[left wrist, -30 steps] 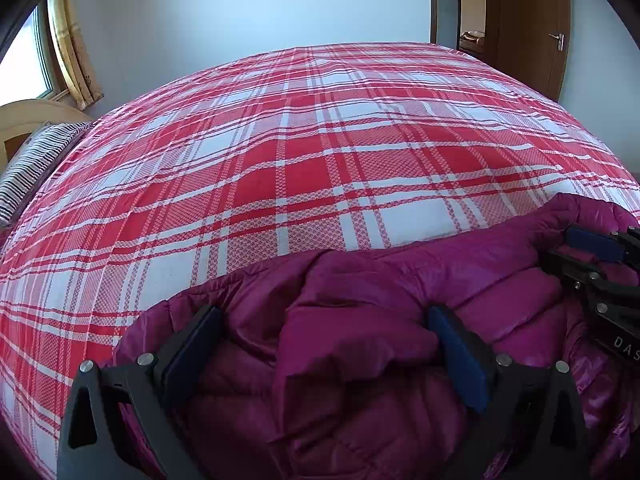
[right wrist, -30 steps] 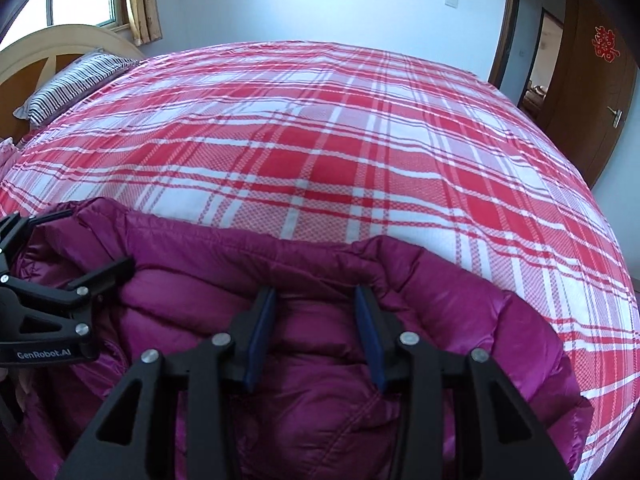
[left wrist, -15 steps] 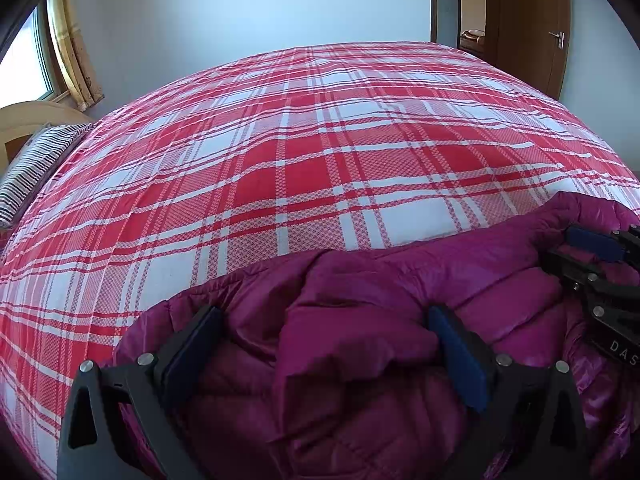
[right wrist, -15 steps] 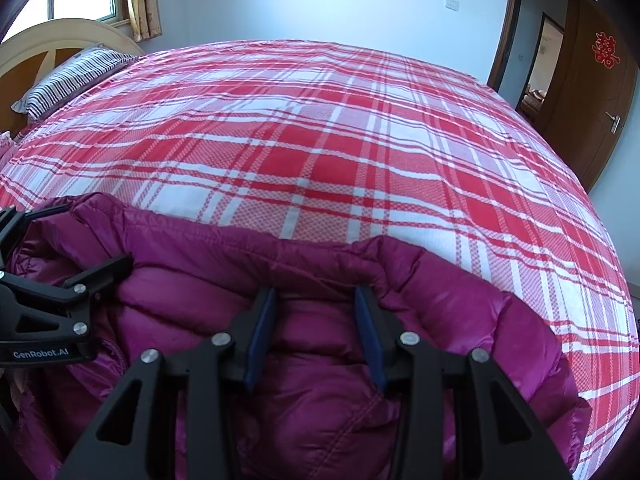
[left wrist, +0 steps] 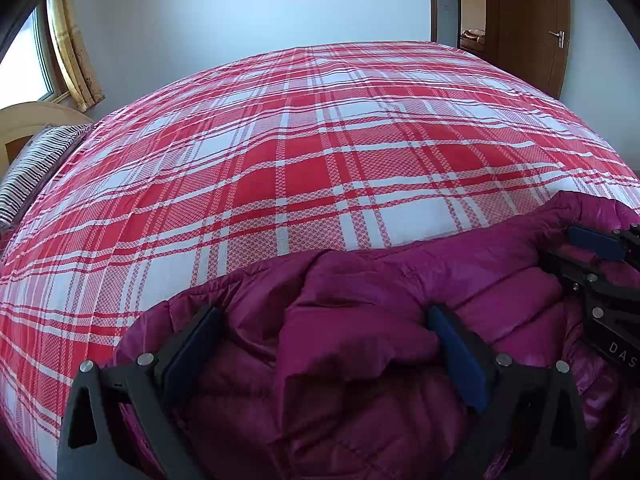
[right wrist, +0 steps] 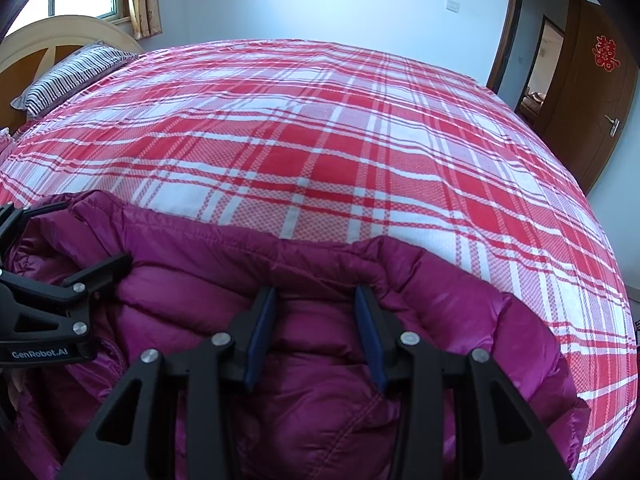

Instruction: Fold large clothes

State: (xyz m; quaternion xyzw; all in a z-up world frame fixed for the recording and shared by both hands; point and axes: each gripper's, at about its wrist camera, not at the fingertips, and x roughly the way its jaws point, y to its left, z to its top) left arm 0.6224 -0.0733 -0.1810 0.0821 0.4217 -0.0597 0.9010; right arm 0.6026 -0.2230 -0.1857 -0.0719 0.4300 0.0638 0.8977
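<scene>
Magenta puffer jacket (left wrist: 360,360) lies bunched at the near edge of the bed (left wrist: 320,140), on the red plaid cover. Left gripper (left wrist: 320,344): fingers spread wide, straddling a raised fold of the jacket, not clamping. Right gripper (right wrist: 316,328): fingers narrower, blue pads against a jacket ridge; grasp uncertain.

The puffer jacket (right wrist: 328,272) is quilted magenta cloth, smooth with a slight sheen and stitched seams. The bedspread (left wrist: 320,152) under it is woven red-and-white plaid cloth, matt with a fine checked texture. The left gripper (left wrist: 320,324) and right gripper (right wrist: 316,308) look like matt black plastic with 2 blue pads (right wrist: 262,332) each and shiny metal screws. The door (left wrist: 528,20) is glossy brown wood; the pillow (right wrist: 68,78) is striped cloth.
</scene>
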